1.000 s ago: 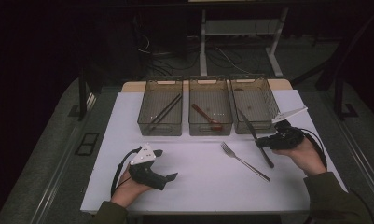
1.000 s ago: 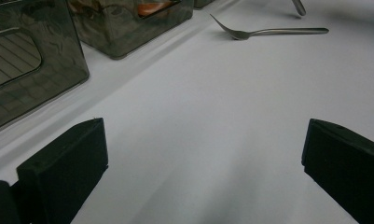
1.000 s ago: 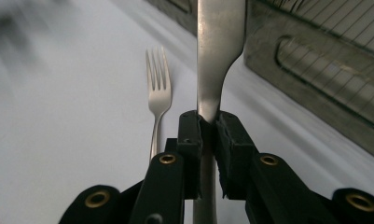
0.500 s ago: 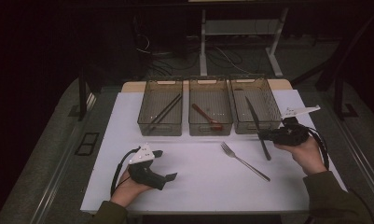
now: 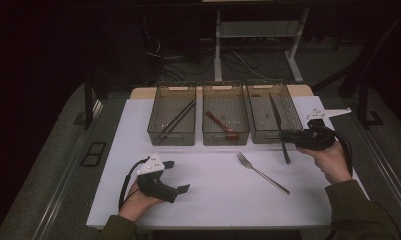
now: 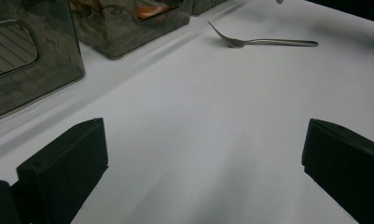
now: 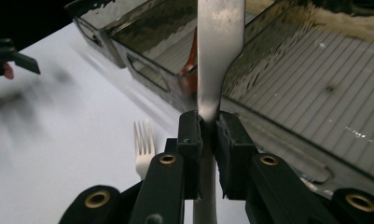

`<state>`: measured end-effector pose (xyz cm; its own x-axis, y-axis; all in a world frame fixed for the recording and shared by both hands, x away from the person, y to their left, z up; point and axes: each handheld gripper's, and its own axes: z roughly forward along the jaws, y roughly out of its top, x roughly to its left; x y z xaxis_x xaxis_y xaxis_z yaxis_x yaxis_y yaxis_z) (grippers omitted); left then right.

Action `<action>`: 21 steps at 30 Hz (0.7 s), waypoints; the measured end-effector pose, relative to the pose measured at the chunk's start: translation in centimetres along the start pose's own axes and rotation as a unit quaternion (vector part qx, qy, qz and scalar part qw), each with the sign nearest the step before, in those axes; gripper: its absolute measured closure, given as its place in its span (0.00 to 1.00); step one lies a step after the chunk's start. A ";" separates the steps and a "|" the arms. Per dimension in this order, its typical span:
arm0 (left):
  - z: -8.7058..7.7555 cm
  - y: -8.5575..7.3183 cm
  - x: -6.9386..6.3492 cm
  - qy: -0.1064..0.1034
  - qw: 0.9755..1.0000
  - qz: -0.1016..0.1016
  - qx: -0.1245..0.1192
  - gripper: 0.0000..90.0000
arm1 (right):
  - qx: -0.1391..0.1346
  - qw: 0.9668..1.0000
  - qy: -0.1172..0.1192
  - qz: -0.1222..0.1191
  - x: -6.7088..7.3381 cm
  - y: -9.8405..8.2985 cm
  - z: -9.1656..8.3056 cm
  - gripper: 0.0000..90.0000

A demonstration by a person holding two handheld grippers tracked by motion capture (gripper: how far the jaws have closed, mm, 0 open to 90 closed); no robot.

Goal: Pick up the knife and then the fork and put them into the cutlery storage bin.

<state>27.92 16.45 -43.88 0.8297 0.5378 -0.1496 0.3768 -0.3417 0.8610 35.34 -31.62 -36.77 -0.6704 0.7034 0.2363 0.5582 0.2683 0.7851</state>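
- Hands are working at the white table [image 5: 208, 200], one gripper in each.
- Left gripper [image 5: 175, 176] is resting nearest the person, well apart from the right bin [image 5: 293, 112], its jaws standing wide apart with nothing in them.
- Fork [image 5: 262, 172] is lying on the table, in front of the right bin.
- Right gripper [image 5: 284, 136] is squeezing the knife [image 5: 276, 120] tight. A moment ago the knife was hanging lower over the table; now its blade is leaning over the right bin.
- I think this means the knife is going into that bin soon.
- Spoon [image 5: 221, 125] and chopsticks [image 5: 174, 121] are lying in the bins left of the right bin.
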 end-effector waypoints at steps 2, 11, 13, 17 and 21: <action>0.0 0.0 0.0 0.001 1.000 0.001 0.001 0.00 | -0.004 1.000 -0.002 -0.002 -0.1 0.4 -0.1 0.88; 0.0 0.0 0.0 0.003 1.000 0.003 0.002 0.00 | -0.021 1.000 -0.014 -0.006 -0.6 2.5 -0.4 0.88; 0.0 0.0 0.0 0.002 1.000 0.003 0.003 0.00 | -0.022 1.000 -0.017 -0.007 -0.8 3.1 -0.4 0.88; 0.0 0.0 0.0 0.001 1.000 0.004 0.004 0.00 | -0.022 0.999 -0.025 -0.007 -1.2 4.3 -0.3 0.88; 0.0 0.0 0.0 0.001 1.000 0.003 0.003 0.00 | -0.019 0.999 -0.033 -0.007 -1.9 5.4 0.1 0.88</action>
<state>27.91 16.41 -43.84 0.8311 0.5375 -0.1428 0.3736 -0.3494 0.8593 39.66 -31.46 -33.04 -0.6425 0.7428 0.1880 0.5302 0.2538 0.8090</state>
